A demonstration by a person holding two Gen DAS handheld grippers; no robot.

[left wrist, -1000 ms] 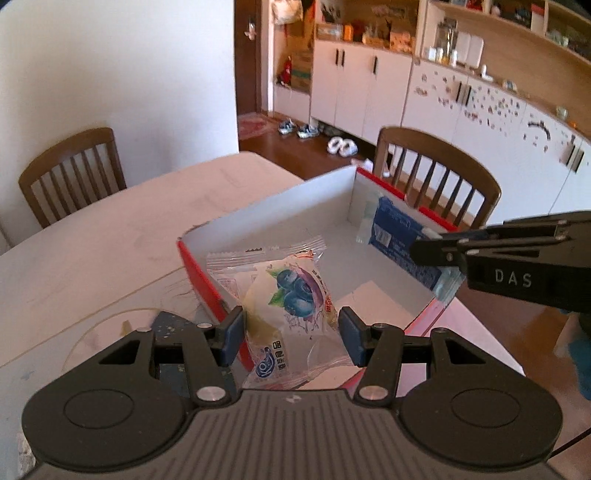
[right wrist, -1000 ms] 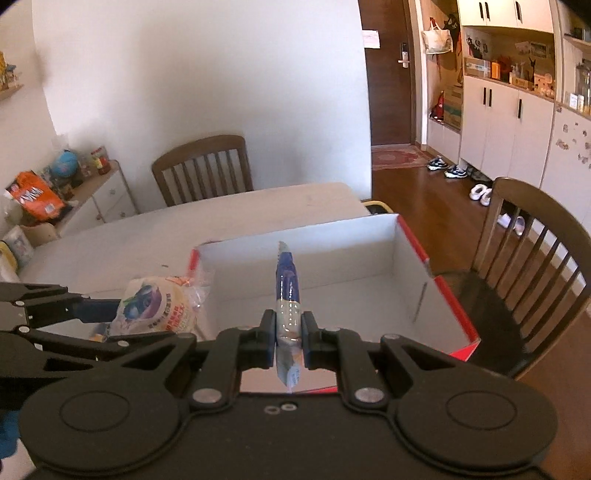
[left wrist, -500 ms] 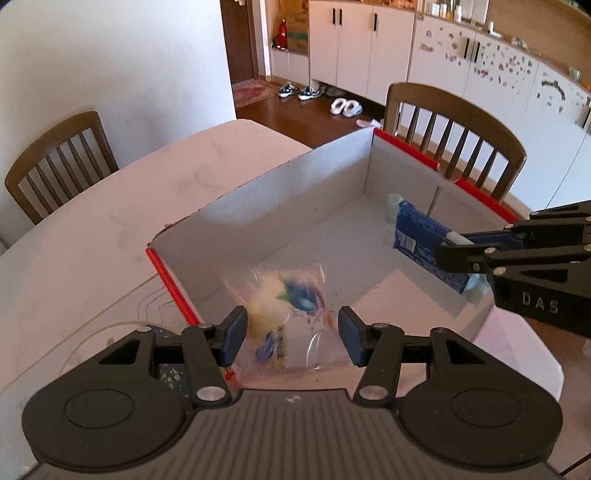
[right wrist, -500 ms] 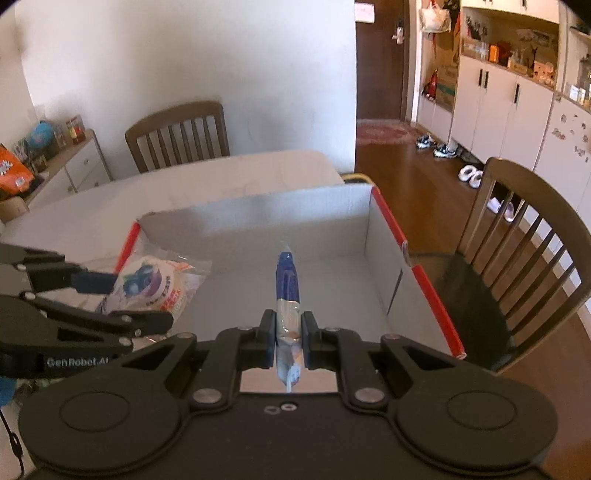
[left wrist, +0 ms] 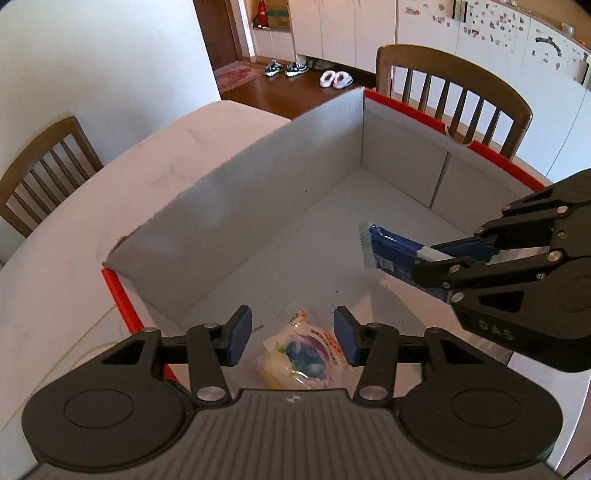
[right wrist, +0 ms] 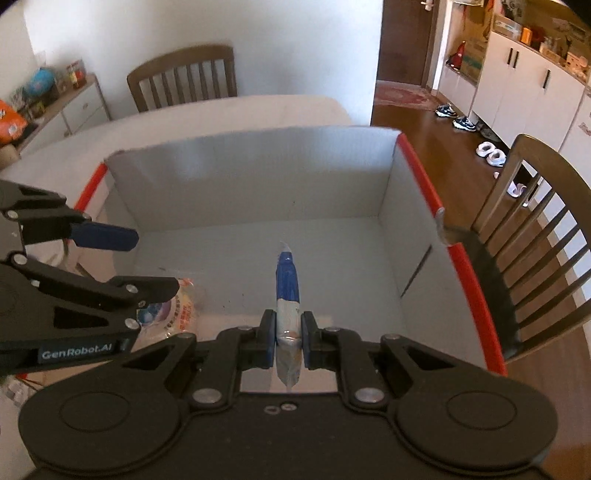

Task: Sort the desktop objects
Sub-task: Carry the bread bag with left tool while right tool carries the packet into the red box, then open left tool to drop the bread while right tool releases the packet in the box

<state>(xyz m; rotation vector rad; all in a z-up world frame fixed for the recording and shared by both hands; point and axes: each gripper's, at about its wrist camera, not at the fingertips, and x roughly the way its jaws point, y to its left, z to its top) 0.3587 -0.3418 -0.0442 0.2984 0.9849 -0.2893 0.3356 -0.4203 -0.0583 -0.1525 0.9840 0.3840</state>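
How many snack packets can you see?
2. The blueberry packet lies on the box floor under the left gripper; the blue packet is held over it by the right gripper.

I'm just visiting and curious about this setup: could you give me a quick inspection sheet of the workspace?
Surface: pale table with an open red-edged cardboard box on it.
Job's things: blueberry snack packet lying on the box floor; blue packet held over the box.
Clutter: dark specks on the box floor.
Grippers: left gripper over the snack packet, fingers closing, nothing pinched; right gripper shut on the blue packet.
Cables: nothing seen.
Surroundings: wooden chairs, white cupboards, shoes on the floor.
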